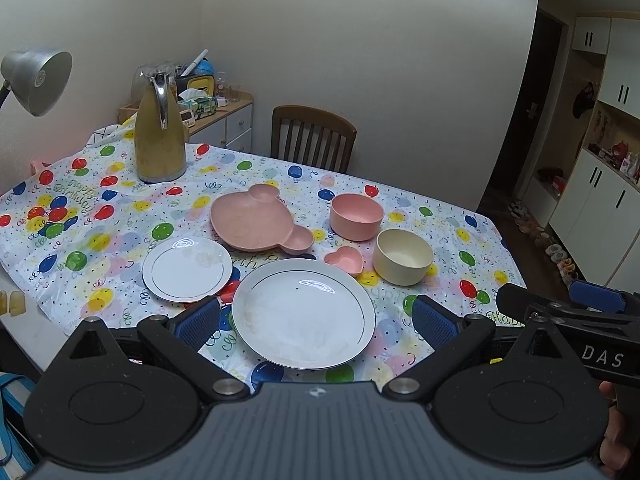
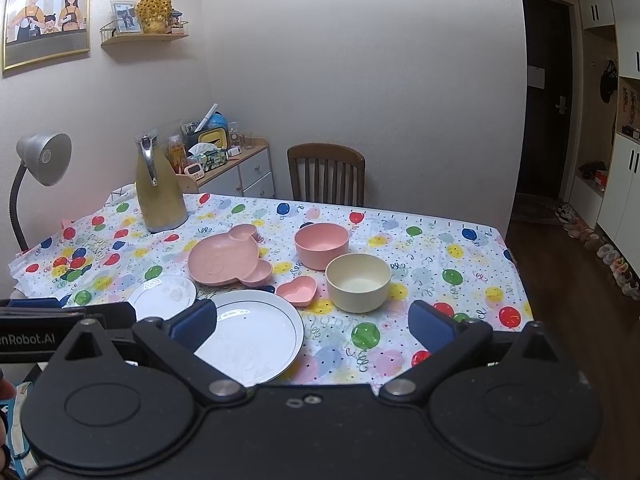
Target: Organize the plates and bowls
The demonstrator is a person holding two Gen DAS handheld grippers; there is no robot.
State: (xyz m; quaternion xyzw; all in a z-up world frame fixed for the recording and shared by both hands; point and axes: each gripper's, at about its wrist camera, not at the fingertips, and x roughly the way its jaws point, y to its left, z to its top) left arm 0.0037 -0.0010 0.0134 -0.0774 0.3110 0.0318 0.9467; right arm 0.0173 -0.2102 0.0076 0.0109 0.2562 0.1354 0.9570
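Large plate (image 1: 303,314) near table edge (image 1: 320,378)

A yellow thermos jug (image 1: 160,136) stands on the balloon tablecloth (image 1: 100,216), a wooden chair (image 1: 314,136) behind, a grey lamp (image 1: 38,80) left.

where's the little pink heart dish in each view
Left wrist: heart dish sits right of centre, just left of the cream bowl.
Right wrist: heart dish sits centre, again just left of the cream bowl.
Shared landmark: the pink bear-shaped plate behind it.
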